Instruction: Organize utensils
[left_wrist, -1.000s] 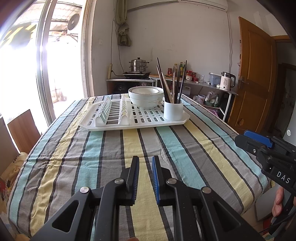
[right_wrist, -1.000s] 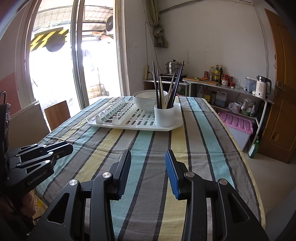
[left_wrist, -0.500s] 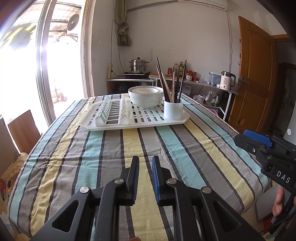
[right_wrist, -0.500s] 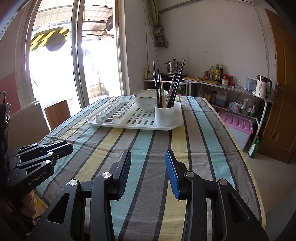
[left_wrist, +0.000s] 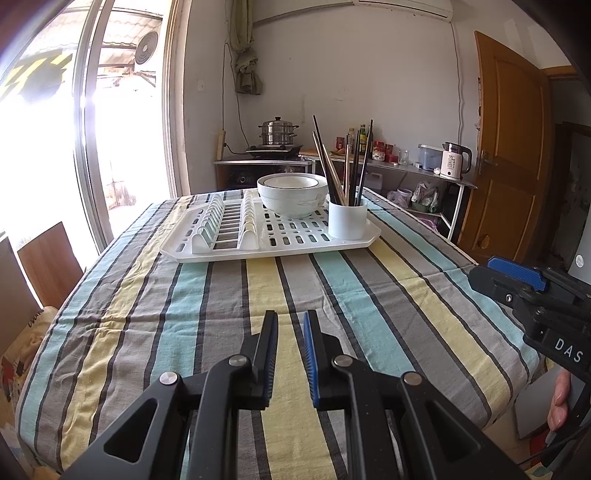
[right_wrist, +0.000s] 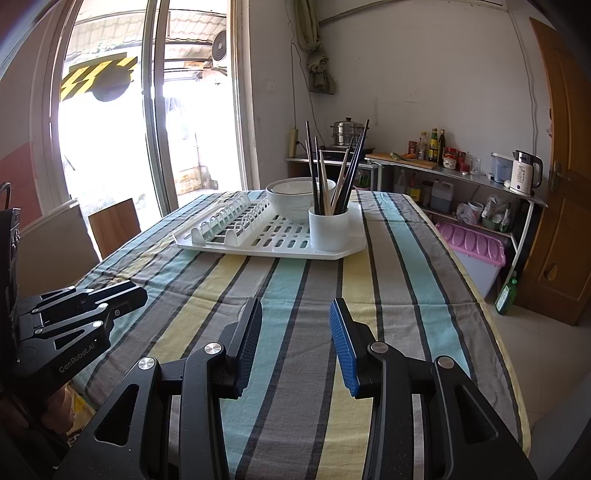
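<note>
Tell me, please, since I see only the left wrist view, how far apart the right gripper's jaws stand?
Observer: The right gripper is open. Its jaws stand wide apart with nothing between them, over the striped tablecloth.
Operator: Thank you. Is there anything on the floor on that side of the table?
Observer: Yes, a green bottle stands on the floor beside the wooden door.
</note>
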